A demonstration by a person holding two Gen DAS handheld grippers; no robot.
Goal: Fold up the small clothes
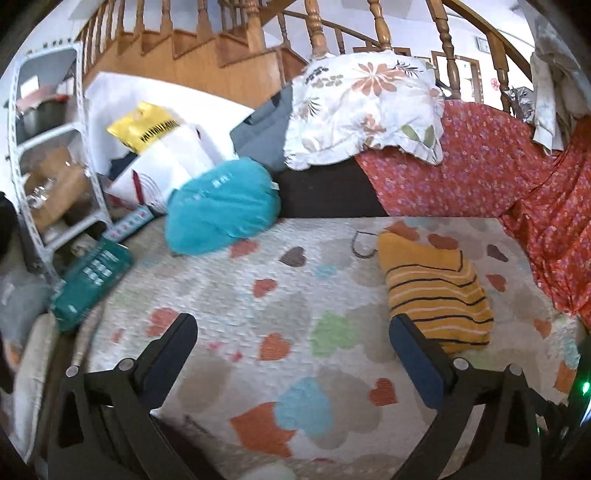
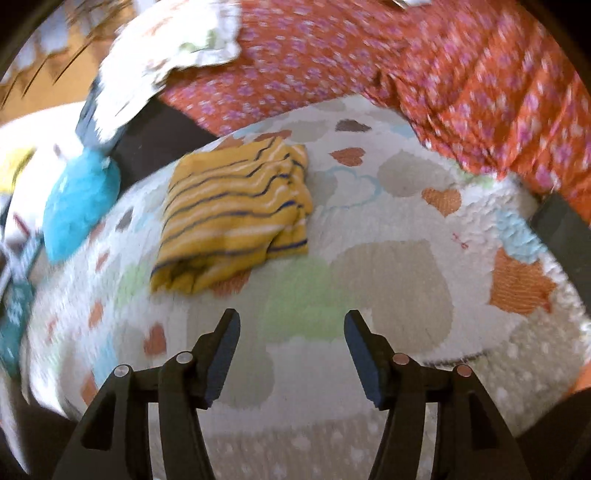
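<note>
Your yellow striped garment [image 1: 436,291] lies folded into a thick bundle on the heart-print quilt [image 1: 295,295], toward its far right part in the left view; in the right view the garment [image 2: 236,214] sits ahead and left of centre, its layered edges facing right.

Your left tool [image 1: 293,334] hangs above the quilt with its jaws spread wide and nothing between them; its right finger [image 1: 417,354] overlaps the bundle's near corner in the picture (whether it touches the cloth, you cannot tell). Your right tool [image 2: 291,334] also points down at the quilt, jaws parted and empty, well short of the garment.

Just behind the garment, a red floral cloth [image 1: 480,170] drapes down to the quilt's far and right edges. A white flowered pillow [image 1: 365,107] rests on top of it, with a grey cushion [image 1: 266,129] beside that. A teal pillow [image 1: 221,206] lies at the quilt's far left edge, apart from the garment. Left of the quilt is a teal box [image 1: 92,277], and past it a white shelf rack [image 1: 48,155] holding a dark tub [image 1: 40,114] up top and a cardboard box [image 1: 55,188] lower down. A yellow bag [image 1: 144,125] lies on white bundles behind the teal pillow. A wooden staircase [image 1: 207,44] and railing [image 1: 384,26] stand at the back.
</note>
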